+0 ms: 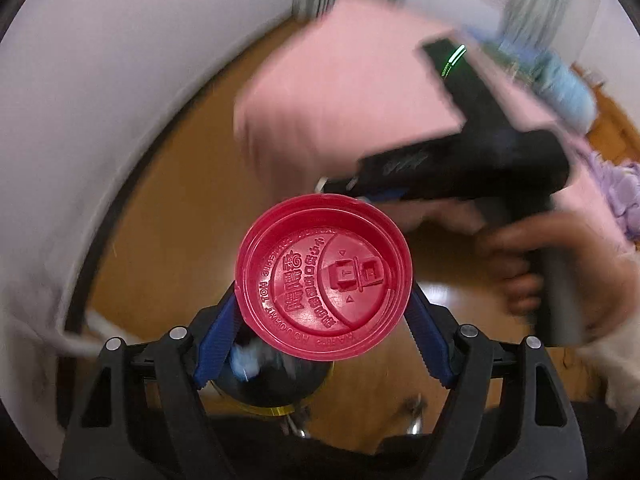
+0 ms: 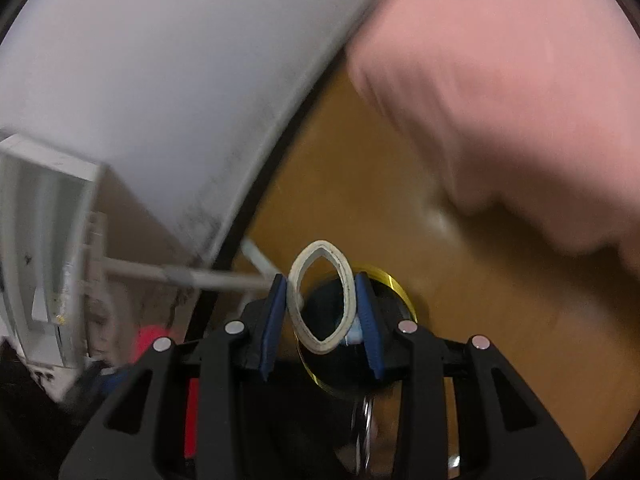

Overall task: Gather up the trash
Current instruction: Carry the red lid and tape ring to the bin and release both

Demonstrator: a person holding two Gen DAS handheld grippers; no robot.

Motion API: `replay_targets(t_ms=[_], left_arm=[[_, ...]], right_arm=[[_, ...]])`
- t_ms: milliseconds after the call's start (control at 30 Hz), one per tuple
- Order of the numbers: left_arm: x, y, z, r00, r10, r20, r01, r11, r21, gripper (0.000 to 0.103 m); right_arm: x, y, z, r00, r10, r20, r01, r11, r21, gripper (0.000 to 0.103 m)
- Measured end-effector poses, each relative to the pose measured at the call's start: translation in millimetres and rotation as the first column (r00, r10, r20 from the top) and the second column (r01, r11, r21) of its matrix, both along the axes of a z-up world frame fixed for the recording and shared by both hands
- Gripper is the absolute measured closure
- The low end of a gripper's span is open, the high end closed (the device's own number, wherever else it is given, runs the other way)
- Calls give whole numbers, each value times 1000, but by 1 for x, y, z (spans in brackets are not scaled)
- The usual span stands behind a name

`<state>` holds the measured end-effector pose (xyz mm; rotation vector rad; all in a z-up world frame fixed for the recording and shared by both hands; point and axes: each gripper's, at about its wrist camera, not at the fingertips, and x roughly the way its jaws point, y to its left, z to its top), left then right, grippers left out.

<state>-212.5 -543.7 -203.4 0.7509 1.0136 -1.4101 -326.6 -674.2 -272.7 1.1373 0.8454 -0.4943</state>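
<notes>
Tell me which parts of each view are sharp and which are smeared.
Left wrist view: the red cup lid in the left tool is sharp, the pink fabric and right tool smear. Right wrist view: the squeezed white ring is fairly sharp, the background blurs.

Black gripper (image 1: 324,312) frames, blue ribbed pads (image 2: 370,318), seemingly silver screws.

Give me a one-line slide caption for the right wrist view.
Right tongs squeeze a white ring into an oval above the dark bin.
</notes>
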Motion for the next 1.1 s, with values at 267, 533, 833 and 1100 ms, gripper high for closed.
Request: replay_targets(t_ms=[267,533,833,1100], left_arm=[[37,-20,-161,996,58,69,-80,925,371,27],[47,-17,-175,995,99,-4,-87,896,435,24],[34,-14,-162,992,105,-73,-65,902,428,12],[-7,7,-1,993,39,-110,-49,995,-91,11]], right_arm=[[32,34,-153,988,96,-122,-50,940,337,68],[48,35,-171,986,107,-126,-54,929,366,42],[18,14,-117,986,3,-167,36,973,229,18],[-61,18,64,972,-222,-80,198,952,-234,8]])
